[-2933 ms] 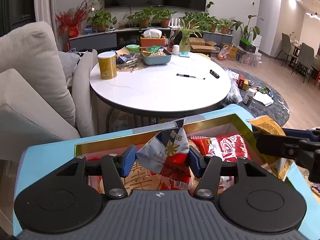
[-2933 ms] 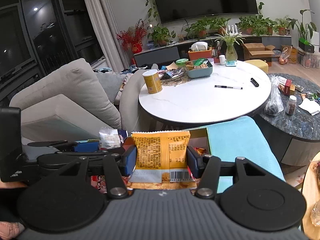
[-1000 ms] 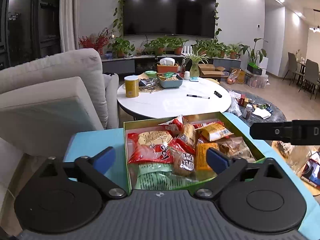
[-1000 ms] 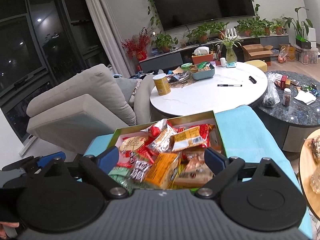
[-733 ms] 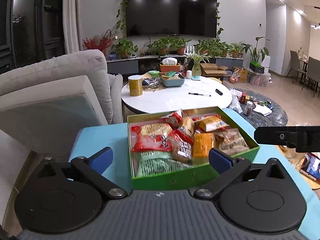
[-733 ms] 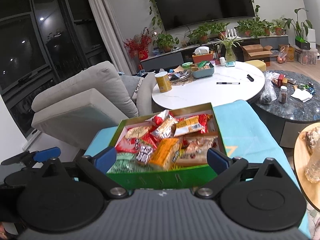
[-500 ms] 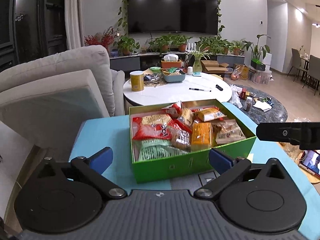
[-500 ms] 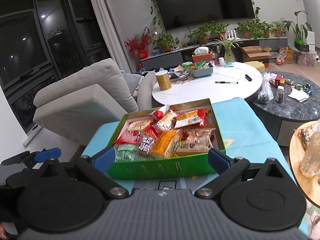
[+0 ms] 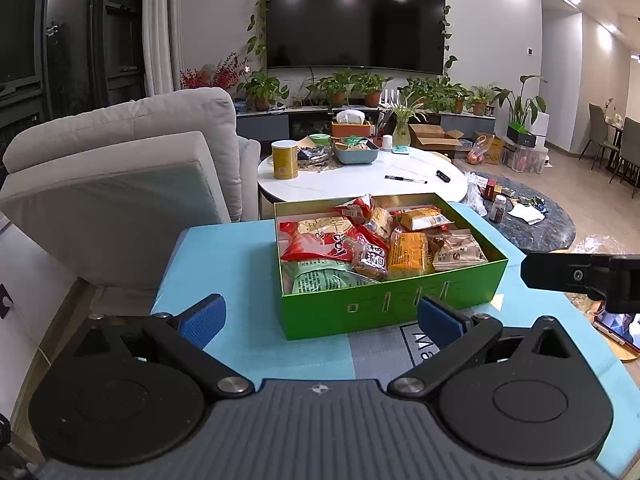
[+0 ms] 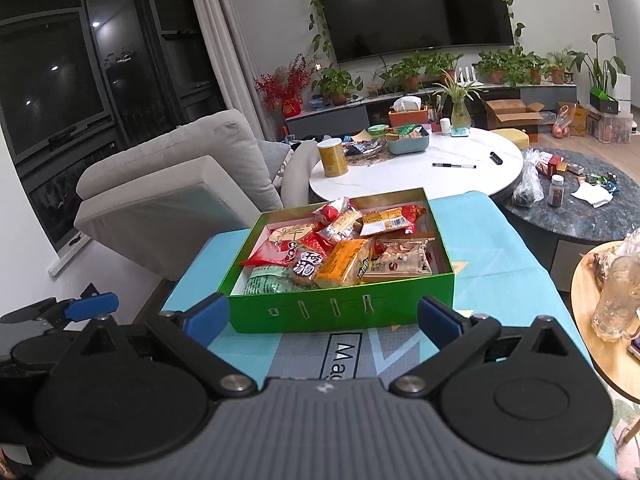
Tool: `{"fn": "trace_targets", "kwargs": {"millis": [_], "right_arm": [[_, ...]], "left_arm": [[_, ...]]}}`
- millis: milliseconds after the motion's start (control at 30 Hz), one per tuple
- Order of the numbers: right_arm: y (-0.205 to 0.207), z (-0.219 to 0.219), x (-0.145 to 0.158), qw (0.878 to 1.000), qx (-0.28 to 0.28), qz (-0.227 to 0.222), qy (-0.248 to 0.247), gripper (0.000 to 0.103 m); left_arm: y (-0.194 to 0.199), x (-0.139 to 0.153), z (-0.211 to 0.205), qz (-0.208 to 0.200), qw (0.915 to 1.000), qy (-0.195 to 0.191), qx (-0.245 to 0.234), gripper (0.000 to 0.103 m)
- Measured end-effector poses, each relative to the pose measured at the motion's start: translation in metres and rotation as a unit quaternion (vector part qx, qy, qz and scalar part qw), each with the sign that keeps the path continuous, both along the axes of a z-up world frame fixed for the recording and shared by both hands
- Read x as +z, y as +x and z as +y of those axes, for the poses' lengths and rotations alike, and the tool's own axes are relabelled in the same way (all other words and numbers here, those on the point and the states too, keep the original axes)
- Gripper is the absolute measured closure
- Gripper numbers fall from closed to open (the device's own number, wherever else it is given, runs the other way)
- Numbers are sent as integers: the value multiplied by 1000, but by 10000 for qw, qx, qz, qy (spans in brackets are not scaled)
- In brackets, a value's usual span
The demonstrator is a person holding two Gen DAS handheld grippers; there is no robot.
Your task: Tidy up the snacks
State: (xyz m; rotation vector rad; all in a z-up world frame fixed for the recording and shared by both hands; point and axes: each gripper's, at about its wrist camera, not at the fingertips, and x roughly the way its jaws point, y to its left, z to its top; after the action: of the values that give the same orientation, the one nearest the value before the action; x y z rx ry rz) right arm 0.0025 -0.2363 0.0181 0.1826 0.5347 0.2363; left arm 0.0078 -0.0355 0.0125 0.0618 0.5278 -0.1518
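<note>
The left tongs [image 9: 320, 320] stand wide apart with nothing between the blue pads, held above the near edge of the worktop [image 9: 224, 276], a surface covered by a light blue mat. The right tongs [image 10: 320, 318] are likewise spread wide and empty, also at the near edge. The green box [image 9: 384, 304] rests on the worktop toward its far edge, lid off, well ahead of both tongs and touched by neither. It is filled with snack packets lying loosely against one another: a red packet [image 9: 316, 242] at the far left, a pale green packet [image 9: 320, 276] at the near left corner, an orange packet [image 9: 408, 254] in the middle, a beige packet [image 9: 458, 254] at the near right, and a yellow packet [image 9: 424, 218] toward the far right corner. Beyond the far edge of the worktop stands a round white table [image 9: 360, 184] carrying a yellow canister [image 9: 285, 159], a teal tray [image 9: 355, 152] and a pen [image 9: 405, 179]. A grey sofa [image 9: 120, 168] stands to the left of the worktop.
</note>
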Motion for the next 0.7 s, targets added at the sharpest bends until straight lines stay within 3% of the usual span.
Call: {"fn": "trace_targets", "kwargs": {"millis": [700], "right_arm": [[-15,1,2,10000,-14,-71,-51,16]], "left_arm": [[-10,3,-2,-58,9999,65,-83,1]]}}
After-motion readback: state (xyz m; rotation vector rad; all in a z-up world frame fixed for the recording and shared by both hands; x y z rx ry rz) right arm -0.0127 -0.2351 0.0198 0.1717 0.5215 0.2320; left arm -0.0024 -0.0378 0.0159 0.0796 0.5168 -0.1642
